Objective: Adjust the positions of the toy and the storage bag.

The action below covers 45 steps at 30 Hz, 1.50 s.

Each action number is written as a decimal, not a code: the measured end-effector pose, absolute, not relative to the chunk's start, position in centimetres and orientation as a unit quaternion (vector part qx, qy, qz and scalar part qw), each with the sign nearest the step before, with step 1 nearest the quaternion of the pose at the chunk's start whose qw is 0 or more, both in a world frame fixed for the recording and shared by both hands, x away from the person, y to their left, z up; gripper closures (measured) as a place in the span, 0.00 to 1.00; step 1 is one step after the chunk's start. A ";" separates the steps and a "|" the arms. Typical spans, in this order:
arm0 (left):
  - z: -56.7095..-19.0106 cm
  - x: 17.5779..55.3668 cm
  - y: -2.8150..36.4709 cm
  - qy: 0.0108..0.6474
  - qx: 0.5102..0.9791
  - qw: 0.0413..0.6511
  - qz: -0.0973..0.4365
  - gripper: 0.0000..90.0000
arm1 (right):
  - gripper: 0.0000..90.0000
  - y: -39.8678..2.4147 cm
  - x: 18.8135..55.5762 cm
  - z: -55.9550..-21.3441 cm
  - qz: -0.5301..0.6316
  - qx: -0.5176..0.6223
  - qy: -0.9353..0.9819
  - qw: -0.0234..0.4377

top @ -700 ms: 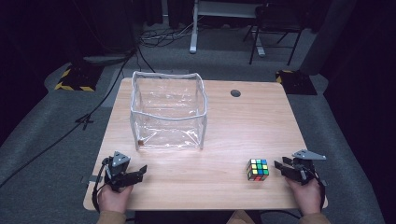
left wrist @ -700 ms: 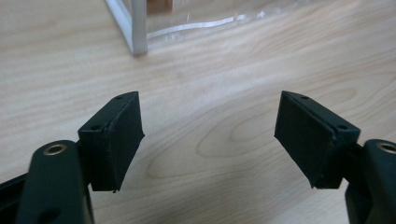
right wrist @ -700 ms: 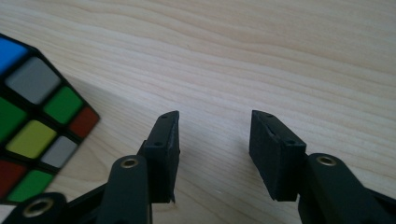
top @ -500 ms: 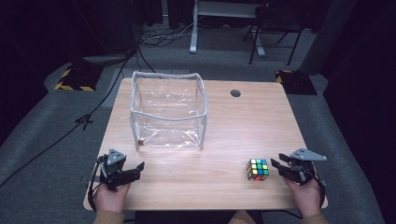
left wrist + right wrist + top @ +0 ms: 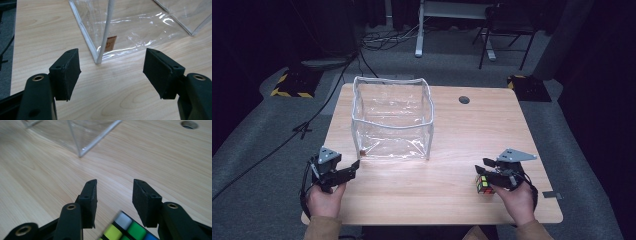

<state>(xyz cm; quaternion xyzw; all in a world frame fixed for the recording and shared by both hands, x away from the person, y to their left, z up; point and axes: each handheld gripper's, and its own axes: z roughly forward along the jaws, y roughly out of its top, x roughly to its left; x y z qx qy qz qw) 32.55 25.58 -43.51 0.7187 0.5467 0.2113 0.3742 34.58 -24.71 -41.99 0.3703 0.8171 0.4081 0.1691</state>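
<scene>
A colour-tiled puzzle cube (image 5: pixel 482 186) lies on the wooden table (image 5: pixel 447 145) near its front right. My right gripper (image 5: pixel 482 169) hovers over it, jaws apart. In the right gripper view the cube (image 5: pixel 122 227) shows blurred and corner-on, low between the jaw roots; the pads do not press on it and the right gripper (image 5: pixel 115 182) stands open. At the front left my left gripper (image 5: pixel 352 169) is open and holds nothing. In the left gripper view the left gripper (image 5: pixel 112 53) points at the near corner of a clear plastic box (image 5: pixel 102 37).
The clear soft-walled box (image 5: pixel 387 125) stands open-topped at the middle left of the table, with a small brown tag (image 5: pixel 110 43) low at its near corner. A round cable hole (image 5: pixel 464 100) sits at the back right. Dark floor, cables and chair legs lie beyond the table.
My right gripper has moved left, from beside the cube to over it. The left gripper has shifted only slightly away from the front edge.
</scene>
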 end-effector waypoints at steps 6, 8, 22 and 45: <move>-43.4 34.3 25.3 0.542 0.723 0.364 0.225 0.41 | 0.64 -20.1 35.7 -41.2 0.405 0.335 0.836 0.156; -43.6 34.9 25.6 0.541 0.723 0.370 0.218 0.48 | 0.65 -18.6 36.3 -41.0 0.405 0.326 0.841 0.153; -44.6 36.9 25.6 0.519 0.739 0.383 0.193 0.80 | 0.77 -12.1 41.2 -41.7 0.410 0.322 0.842 0.140; -44.4 30.9 21.5 0.443 0.794 0.380 0.171 0.96 | 0.96 -16.2 35.3 -42.1 0.418 0.310 0.847 0.108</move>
